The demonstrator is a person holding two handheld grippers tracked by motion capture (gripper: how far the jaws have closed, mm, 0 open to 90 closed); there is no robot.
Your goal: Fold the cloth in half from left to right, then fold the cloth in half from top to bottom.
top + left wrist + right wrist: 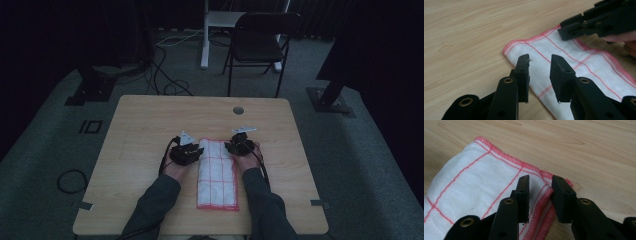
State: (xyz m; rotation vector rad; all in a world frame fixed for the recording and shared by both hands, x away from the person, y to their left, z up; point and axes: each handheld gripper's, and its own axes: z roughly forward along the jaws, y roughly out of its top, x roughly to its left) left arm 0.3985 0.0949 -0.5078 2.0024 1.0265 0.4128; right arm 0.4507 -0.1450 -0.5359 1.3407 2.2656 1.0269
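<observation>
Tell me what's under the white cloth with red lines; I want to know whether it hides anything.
The cloth lies folded flat on the wooden table, with bare wood all around it. Its layered hem shows at the right gripper. Whatever sits beneath or between layers is covered.

Dark grey-green sleeves; black hand-held gripper with brass-ringed screw holes.

You will find no text, label, brand, number or sign to read anywhere here, neither on the cloth nor on the table around it.
</observation>
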